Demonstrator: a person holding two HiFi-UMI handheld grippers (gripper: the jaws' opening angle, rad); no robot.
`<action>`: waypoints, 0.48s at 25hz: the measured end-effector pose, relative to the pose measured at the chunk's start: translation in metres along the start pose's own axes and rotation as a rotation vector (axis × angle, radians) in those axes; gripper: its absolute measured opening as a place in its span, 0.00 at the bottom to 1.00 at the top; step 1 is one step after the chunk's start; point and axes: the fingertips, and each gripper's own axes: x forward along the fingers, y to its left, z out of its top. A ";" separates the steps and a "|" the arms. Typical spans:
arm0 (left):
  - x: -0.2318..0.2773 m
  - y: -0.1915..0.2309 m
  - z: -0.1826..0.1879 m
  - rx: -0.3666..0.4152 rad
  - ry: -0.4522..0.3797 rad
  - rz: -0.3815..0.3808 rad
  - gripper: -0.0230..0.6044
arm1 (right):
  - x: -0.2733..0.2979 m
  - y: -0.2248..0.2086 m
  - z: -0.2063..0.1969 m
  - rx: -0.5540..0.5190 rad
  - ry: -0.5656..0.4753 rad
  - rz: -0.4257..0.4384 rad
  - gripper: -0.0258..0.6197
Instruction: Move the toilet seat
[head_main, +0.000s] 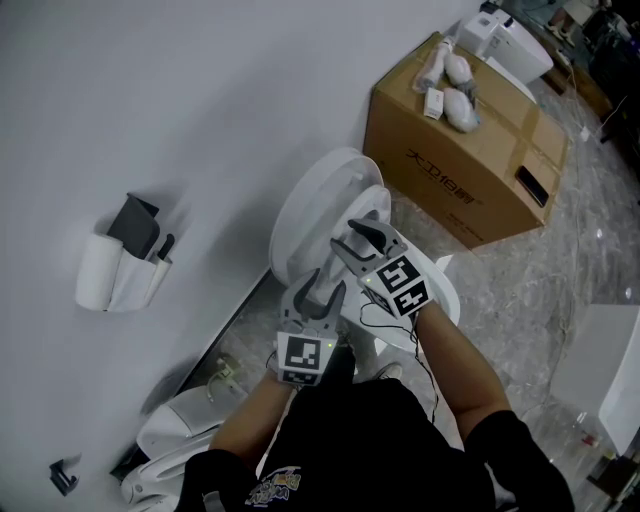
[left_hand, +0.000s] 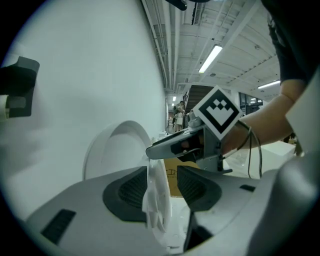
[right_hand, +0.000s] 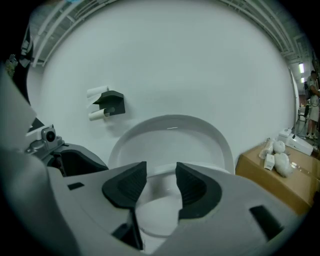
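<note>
While I look down from the head view, the toilet seat (head_main: 369, 204) stands raised near the middle of the frame, just in front of the lid (head_main: 300, 212) that leans on the white wall. My left gripper (head_main: 322, 290) reaches up to the seat's near edge from six o'clock, and my right gripper (head_main: 362, 238) sits at the seat's upper part, just beside the left one. The bowl (head_main: 446, 300) shows at four o'clock of my grippers. A cardboard box (head_main: 470, 165) stands on the floor at two o'clock, and a wall holder (head_main: 125, 262) hangs at nine o'clock.

Through the left gripper view, the seat runs edge-on between my jaws. One pad (left_hand: 127, 192) lies against its side, while a gap stays between the seat and the other pad, so the jaws stand partly open and are not clamped. A finger of my right gripper comes in from three o'clock and meets the seat's top edge.

Through the right gripper view, my jaws stand about half apart. Only the white of the toilet shows in the gap, and neither pad (right_hand: 192, 187) presses on anything. The lid arches at twelve o'clock, the holder is at ten o'clock and the box at three o'clock.
</note>
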 end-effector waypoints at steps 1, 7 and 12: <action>0.001 0.000 0.000 -0.002 0.004 -0.004 0.33 | 0.002 0.000 0.001 -0.001 0.000 0.003 0.34; 0.004 0.001 0.004 0.001 0.005 -0.018 0.32 | 0.003 -0.001 -0.002 0.002 0.006 0.016 0.33; 0.003 -0.005 0.011 -0.004 -0.010 -0.049 0.26 | -0.004 -0.003 -0.001 -0.008 0.001 -0.003 0.27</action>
